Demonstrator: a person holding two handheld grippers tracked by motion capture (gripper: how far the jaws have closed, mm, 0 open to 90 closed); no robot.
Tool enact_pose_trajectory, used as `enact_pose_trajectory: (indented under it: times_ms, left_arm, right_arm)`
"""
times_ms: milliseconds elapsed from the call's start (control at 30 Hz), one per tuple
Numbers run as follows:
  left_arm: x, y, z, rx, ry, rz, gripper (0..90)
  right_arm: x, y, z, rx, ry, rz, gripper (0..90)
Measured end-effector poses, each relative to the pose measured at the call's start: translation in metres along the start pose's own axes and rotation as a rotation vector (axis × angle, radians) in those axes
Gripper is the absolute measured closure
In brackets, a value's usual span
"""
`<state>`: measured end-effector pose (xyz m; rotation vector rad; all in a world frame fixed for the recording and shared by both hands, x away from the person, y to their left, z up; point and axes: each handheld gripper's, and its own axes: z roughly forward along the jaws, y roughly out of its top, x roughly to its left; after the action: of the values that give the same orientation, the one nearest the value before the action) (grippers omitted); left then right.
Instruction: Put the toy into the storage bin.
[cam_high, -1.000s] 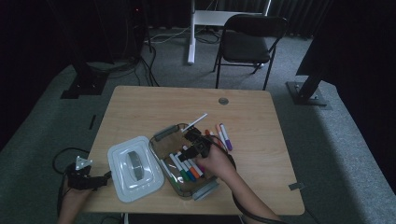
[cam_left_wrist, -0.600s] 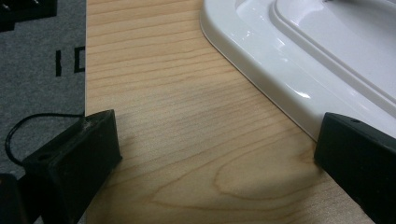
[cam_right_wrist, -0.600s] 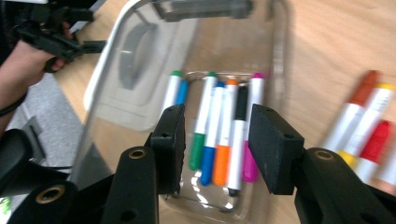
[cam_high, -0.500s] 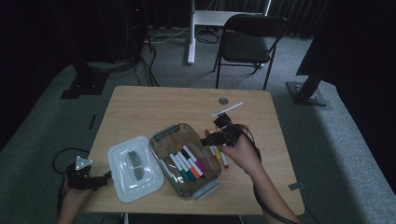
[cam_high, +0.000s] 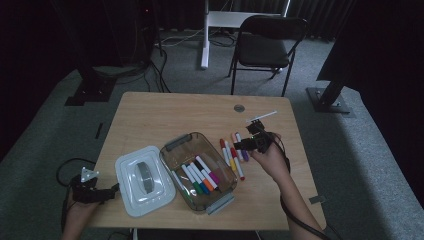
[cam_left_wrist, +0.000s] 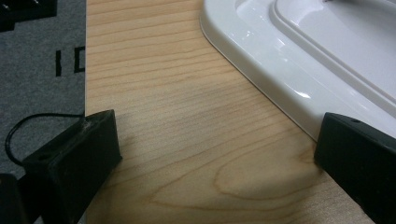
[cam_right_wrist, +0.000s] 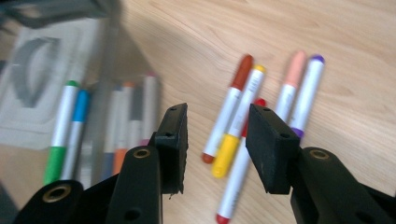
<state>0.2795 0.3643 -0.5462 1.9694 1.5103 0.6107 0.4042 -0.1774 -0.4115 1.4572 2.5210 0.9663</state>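
Observation:
A clear plastic box (cam_high: 165, 159) stands mid-table and holds several coloured markers (cam_high: 200, 177). To its right several loose markers (cam_high: 232, 152) lie on the wood. My right gripper (cam_high: 245, 145) hovers just above them, pointing toward the box. In the right gripper view its jaws (cam_right_wrist: 217, 135) stand apart and have just been closing, with nothing between them. A yellow-capped marker (cam_right_wrist: 236, 135) and a red one lie on the table below the gap. My left gripper (cam_high: 109, 192) rests open at the table's front left, one jaw beside the white lid (cam_left_wrist: 299, 51).
The white lid (cam_high: 142, 180) lies flat left of the box. Bare wood (cam_high: 175, 115) spreads across the far half of the table, with a round grommet (cam_high: 239, 108). A black folding chair (cam_high: 265, 45) stands beyond the far edge. Grey carpet surrounds the table.
My right gripper has moved rightward from over the box of markers to above the loose markers on the table. The left gripper has stayed put.

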Motion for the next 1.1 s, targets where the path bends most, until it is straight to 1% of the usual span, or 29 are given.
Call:
enact_pose_trajectory:
  times_ms: [100, 133, 167, 267, 300, 367, 500, 800, 900, 967, 1000, 1100]
  left_arm:
    - [0.000, 0.000, 0.000, 0.000, 0.000, 0.000, 0.6]
    - [0.000, 0.000, 0.000, 0.000, 0.000, -0.001, 0.6]
    - [0.000, 0.000, 0.000, 0.000, 0.000, 0.000, 0.6]
    - [0.000, 0.000, 0.000, 0.000, 0.000, 0.000, 0.6]
    - [0.000, 0.000, 0.000, 0.000, 0.000, 0.000, 0.6]
    - [0.000, 0.000, 0.000, 0.000, 0.000, 0.000, 0.6]
    - [0.000, 0.000, 0.000, 0.000, 0.000, 0.000, 0.6]
    - [0.000, 0.000, 0.000, 0.000, 0.000, 0.000, 0.6]
    - [0.000, 0.000, 0.000, 0.000, 0.000, 0.000, 0.6]
    - [0.000, 0.000, 0.000, 0.000, 0.000, 0.000, 0.6]
    - [0.000, 0.000, 0.000, 0.000, 0.000, 0.000, 0.6]
    - [0.000, 0.000, 0.000, 0.000, 0.000, 0.000, 0.6]
  right_arm:
    - [-0.011, -0.003, 0.009, 0.008, -0.017, 0.029, 59.9]
    - [-0.015, -0.004, 0.011, 0.010, -0.025, 0.031, 60.3]
    - [-0.019, -0.005, 0.014, 0.013, -0.039, 0.040, 60.7]
    - [-0.030, -0.007, 0.023, 0.024, -0.060, 0.071, 62.0]
    - [-0.033, -0.008, 0.026, 0.033, -0.067, 0.075, 62.0]
    - [-0.039, -0.009, 0.032, 0.044, -0.086, 0.099, 62.2]
    - [-0.048, -0.009, 0.045, 0.067, -0.105, 0.125, 63.2]
    - [-0.061, -0.006, 0.070, 0.102, -0.155, 0.167, 66.6]
    - [-0.063, -0.006, 0.076, 0.107, -0.151, 0.179, 66.7]
    - [-0.063, -0.005, 0.078, 0.113, -0.153, 0.179, 67.0]
    - [-0.064, -0.005, 0.082, 0.119, -0.145, 0.180, 67.3]
    - [-0.064, -0.004, 0.087, 0.129, -0.158, 0.182, 68.0]
